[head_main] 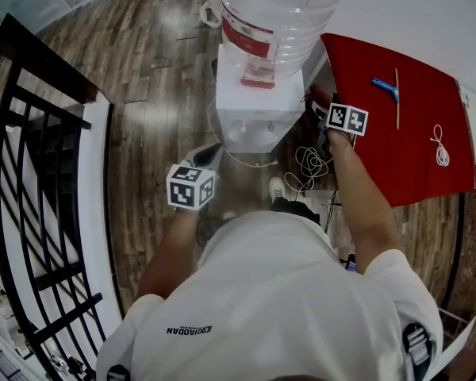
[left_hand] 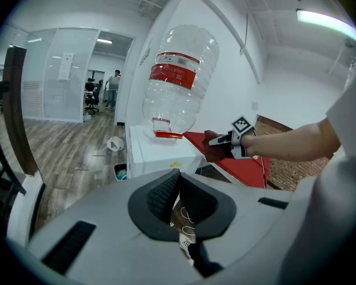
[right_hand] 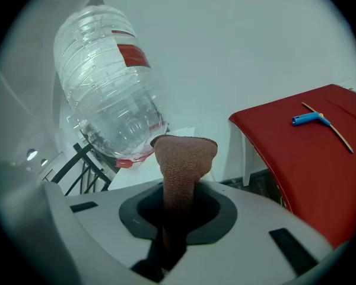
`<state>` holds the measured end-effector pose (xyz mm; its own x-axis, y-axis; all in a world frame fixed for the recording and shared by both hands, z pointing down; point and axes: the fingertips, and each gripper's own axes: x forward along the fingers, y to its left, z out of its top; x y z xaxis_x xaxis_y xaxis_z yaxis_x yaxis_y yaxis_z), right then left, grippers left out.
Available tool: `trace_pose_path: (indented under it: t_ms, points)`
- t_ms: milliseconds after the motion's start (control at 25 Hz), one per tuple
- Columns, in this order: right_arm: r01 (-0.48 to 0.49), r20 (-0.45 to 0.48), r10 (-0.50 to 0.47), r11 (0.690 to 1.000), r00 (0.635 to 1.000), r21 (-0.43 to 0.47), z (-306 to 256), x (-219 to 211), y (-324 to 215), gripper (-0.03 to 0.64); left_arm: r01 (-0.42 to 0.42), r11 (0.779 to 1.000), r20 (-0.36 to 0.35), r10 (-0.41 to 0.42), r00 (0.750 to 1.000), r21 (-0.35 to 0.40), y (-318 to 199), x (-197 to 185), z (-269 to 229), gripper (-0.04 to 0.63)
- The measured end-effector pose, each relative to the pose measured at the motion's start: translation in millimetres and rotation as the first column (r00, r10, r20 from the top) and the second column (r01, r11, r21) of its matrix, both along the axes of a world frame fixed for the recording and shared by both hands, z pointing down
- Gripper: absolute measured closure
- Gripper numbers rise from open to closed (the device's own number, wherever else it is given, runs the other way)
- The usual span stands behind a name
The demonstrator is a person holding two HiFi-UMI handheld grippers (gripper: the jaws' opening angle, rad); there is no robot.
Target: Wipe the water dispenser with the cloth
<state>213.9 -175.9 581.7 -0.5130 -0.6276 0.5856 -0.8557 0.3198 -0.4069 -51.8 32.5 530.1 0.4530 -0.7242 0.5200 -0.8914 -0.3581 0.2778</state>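
Observation:
The white water dispenser [head_main: 258, 109] stands in front of me, and a big clear bottle [head_main: 278, 10] with a red label sits upside down on it. My right gripper [head_main: 321, 111] is at the dispenser's right side, shut on a reddish-brown cloth [right_hand: 184, 159]. The cloth sticks up from the jaws near the bottle [right_hand: 110, 82]. My left gripper [head_main: 205, 157] hangs low in front of the dispenser's left, shut with nothing in it. In the left gripper view its pads [left_hand: 166, 195] meet at the tips, and the dispenser [left_hand: 157, 153] and right gripper [left_hand: 216, 147] lie beyond.
A red table [head_main: 404, 133] stands right of the dispenser, carrying a blue tool [head_main: 385, 88], a thin stick and a white cord [head_main: 440, 145]. White cables [head_main: 309, 163] lie on the wood floor at the dispenser's foot. A black railing [head_main: 32, 173] runs along the left.

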Motion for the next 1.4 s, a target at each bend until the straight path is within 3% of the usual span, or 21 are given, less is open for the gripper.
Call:
trace_pose_path:
  t_ms: [360, 600, 800, 1000, 1200, 1400]
  points:
    - [-0.052, -0.033, 0.053, 0.998, 0.998, 0.023, 2.2, 30.8, 6.1, 0.561, 0.014, 1.000, -0.008, -0.014, 1.000, 0.005, -2.3, -6.7, -1.5, 0.606]
    - [-0.027, -0.010, 0.028, 0.992, 1.000, 0.123, -11.7, 7.0, 29.1, 0.561, 0.025, 1.000, -0.012, -0.025, 1.000, 0.005, 2.3, -11.8, -1.2, 0.606]
    - [0.030, 0.047, -0.041, 0.979, 0.998, 0.203, -15.3, -43.0, 68.5, 0.561, 0.040, 0.999, -0.016, -0.040, 0.999, -0.013, 14.0, -20.7, 7.8, 0.606]
    - [0.172, 0.024, -0.179, 0.971, 0.984, 0.165, 16.7, -113.2, 113.3, 0.561, 0.079, 0.996, -0.016, -0.079, 0.997, -0.049, 41.1, -35.2, 21.4, 0.606]
    - [0.289, 0.001, -0.295, 0.937, 0.955, 0.197, 26.1, -189.1, 121.4, 0.561, 0.121, 0.990, -0.008, -0.122, 0.992, -0.073, 72.6, -54.4, 26.5, 0.606]
    - [0.389, -0.037, -0.391, 0.894, 0.920, 0.224, 26.7, -260.0, 122.8, 0.561, 0.222, 0.971, 0.015, -0.222, 0.975, -0.087, 108.1, -91.4, 25.8, 0.606]
